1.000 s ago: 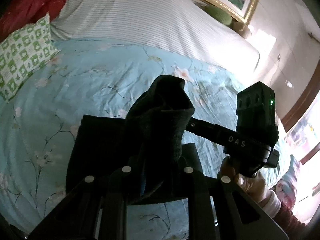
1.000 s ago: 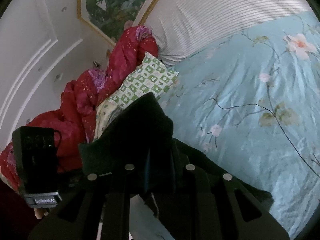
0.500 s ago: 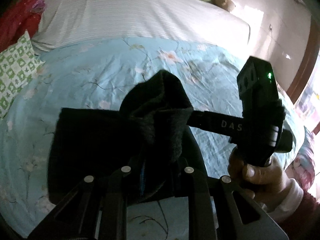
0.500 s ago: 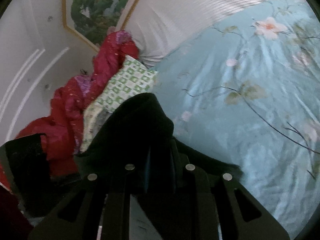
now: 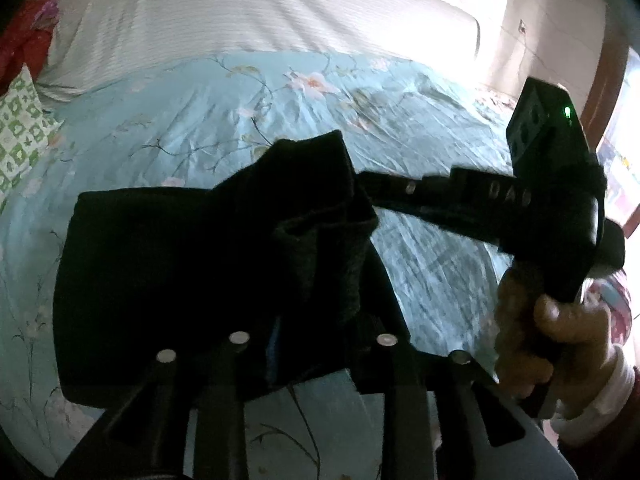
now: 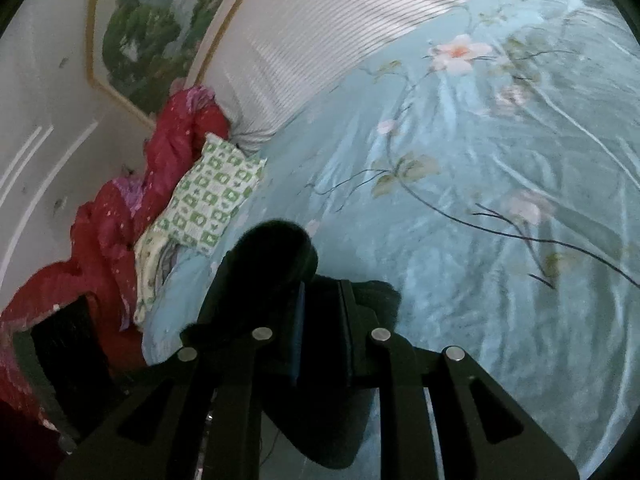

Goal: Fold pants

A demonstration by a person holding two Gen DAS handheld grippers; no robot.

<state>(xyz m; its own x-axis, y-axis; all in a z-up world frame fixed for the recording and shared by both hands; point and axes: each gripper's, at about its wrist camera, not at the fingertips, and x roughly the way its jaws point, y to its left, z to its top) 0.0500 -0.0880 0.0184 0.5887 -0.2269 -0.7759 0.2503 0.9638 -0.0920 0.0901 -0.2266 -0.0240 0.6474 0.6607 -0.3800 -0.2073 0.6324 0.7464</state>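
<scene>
Against the earlier frames, the green pillow [image 5: 20, 128] has slid toward the left edge of the left view and the pants [image 5: 168, 280] now cover more of the bedspread [image 5: 248, 128] in front of the left gripper [image 5: 312, 320], with a flat dark panel spread out to the left of its fingers; this reads as both grippers having carried the held edge forward and lower over the bed, so a fold looks to be in progress and close to being laid down. The left gripper's fingers are drawn narrow and clamp a bunched, upstanding wad of the dark cloth. To the right of that wad, the right gripper [image 5: 400, 196] reaches in from the side, its tips hidden against the same cloth, with the hand [image 5: 536, 320] wrapped round its handle. In the right view the pillow lies left of the fingers, beside a red quilt [image 6: 120, 216], and the right gripper [image 6: 320, 320] pinches a rounded hump of the pants [image 6: 276, 256] between narrow fingers, more cloth trailing below and to the right onto the bedspread [image 6: 480, 200]. The pants look black or very dark, thick and soft, somewhat fuzzy at the folded edge, lying partly flat on the bedspread and partly lifted at the two gripped points.
</scene>
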